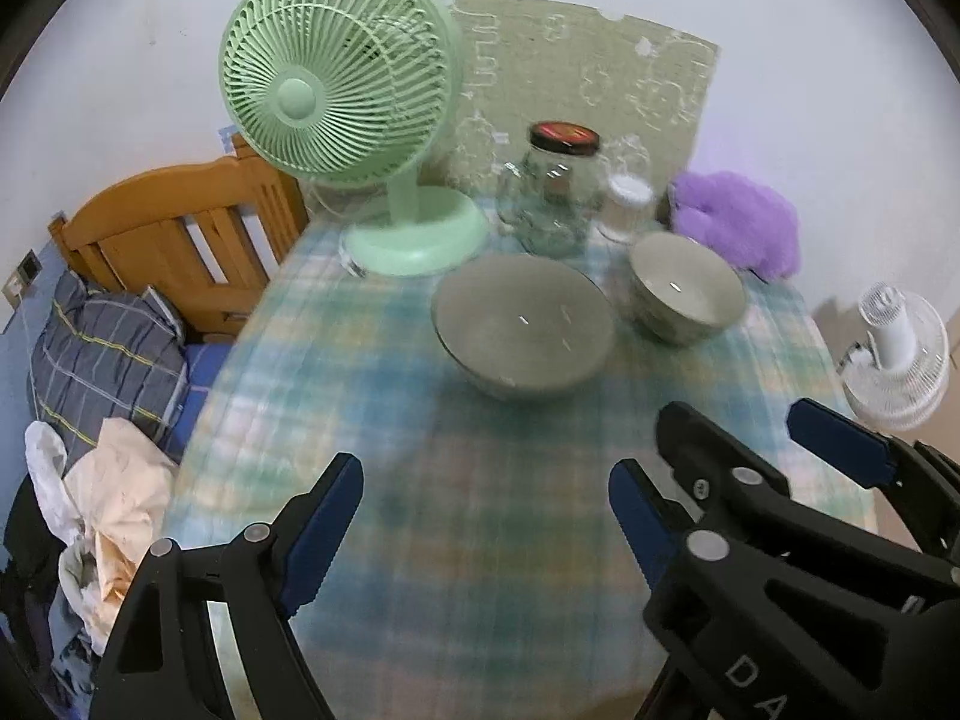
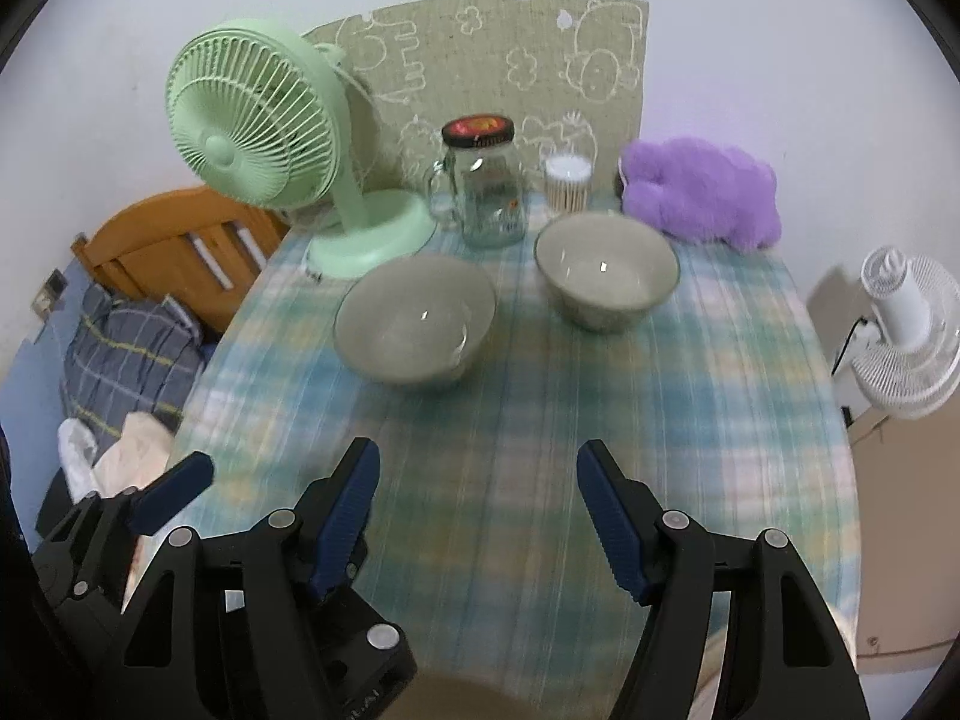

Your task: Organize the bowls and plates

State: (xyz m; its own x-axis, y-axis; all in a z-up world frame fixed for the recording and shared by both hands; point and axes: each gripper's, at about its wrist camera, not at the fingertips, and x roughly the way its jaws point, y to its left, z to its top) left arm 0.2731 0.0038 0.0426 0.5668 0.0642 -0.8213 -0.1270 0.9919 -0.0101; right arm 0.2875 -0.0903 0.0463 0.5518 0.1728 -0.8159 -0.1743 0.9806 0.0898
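I hold my left claw (image 1: 486,501) and right claw (image 2: 478,501) released and empty above the near checked bench (image 2: 540,480). Two grey bowls sit apart further in: the wide bowl (image 2: 414,321) left, the deeper bowl (image 2: 606,279) right. Behind them stand a green fan (image 2: 258,138), a lidded glass jar (image 2: 483,186), a cotton-swab tub (image 2: 567,183) and a purple plush (image 2: 702,192).

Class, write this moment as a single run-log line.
left gripper: open, empty | right gripper: open, empty | large bowl, small bowl: apart on tablecloth, untouched | stage: approach
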